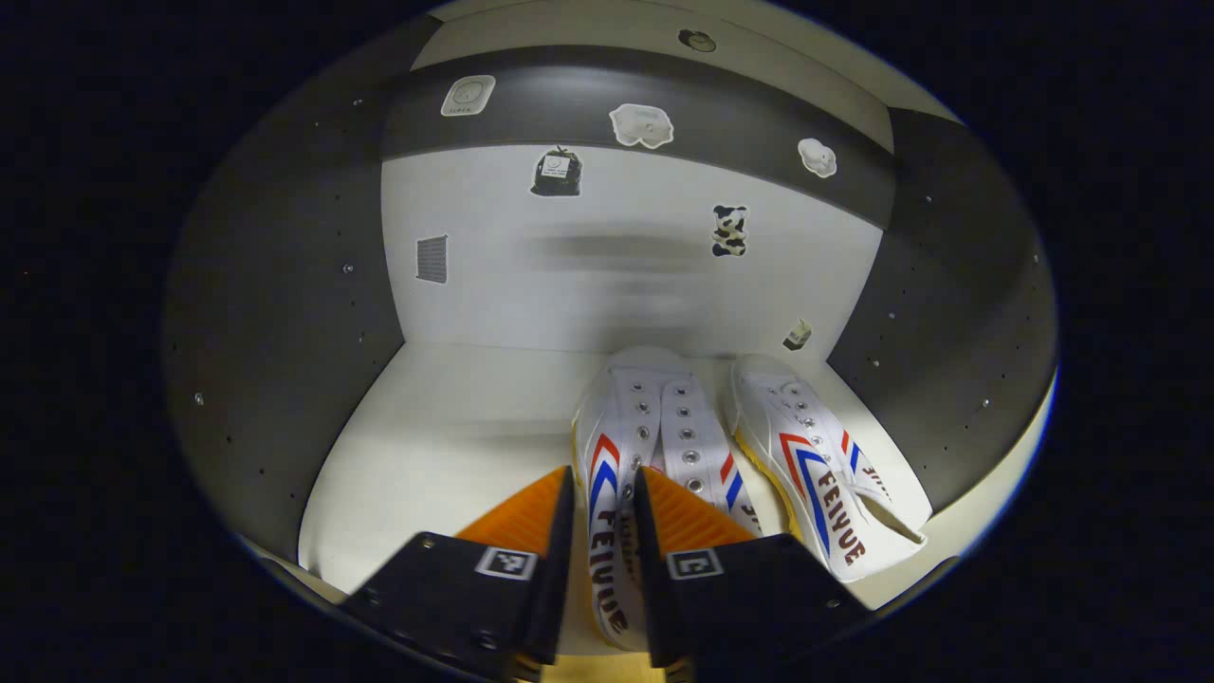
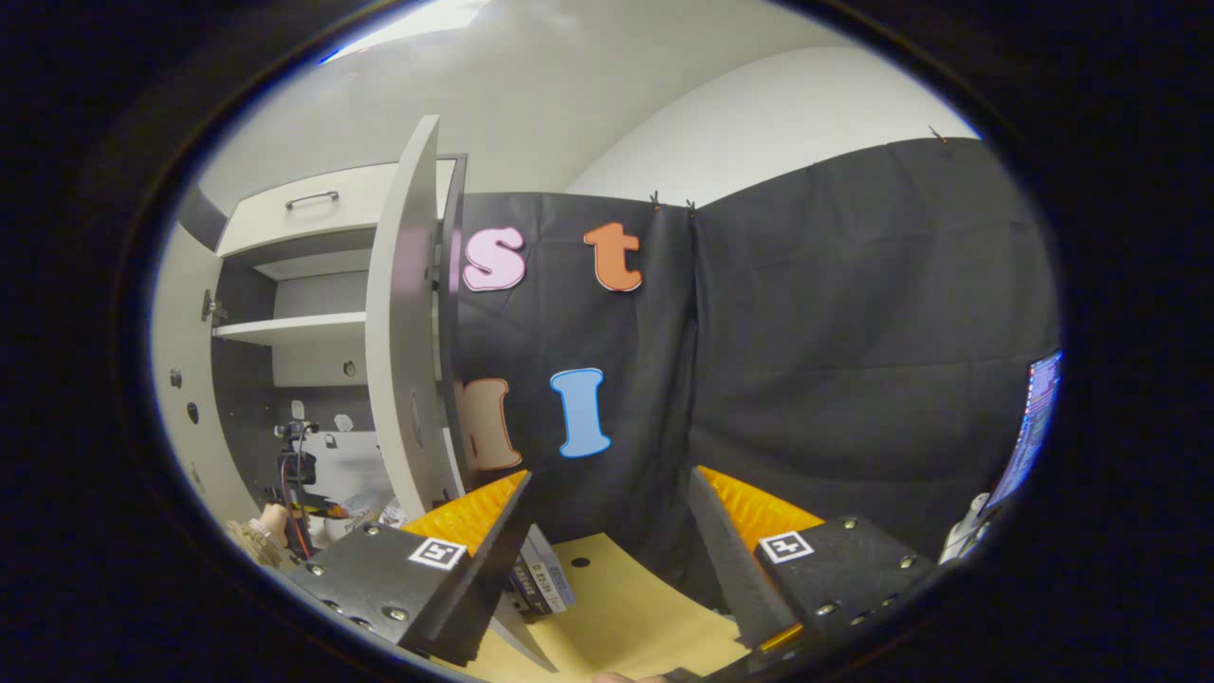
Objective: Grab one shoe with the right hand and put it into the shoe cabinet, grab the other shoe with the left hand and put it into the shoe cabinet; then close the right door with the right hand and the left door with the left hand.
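Left gripper (image 1: 604,493), nearest the lens, pinching the side wall of the second shoe (image 1: 654,446) on the shoe cabinet's shelf (image 1: 455,427); the first shoe (image 1: 825,465) lies just beside it, toward the shelf's right edge. Advised: settle the sole flat, clear of the front edge, then spread the fingers before backing out. Right gripper (image 2: 607,512), spread and empty, faces the open right door (image 2: 408,323).
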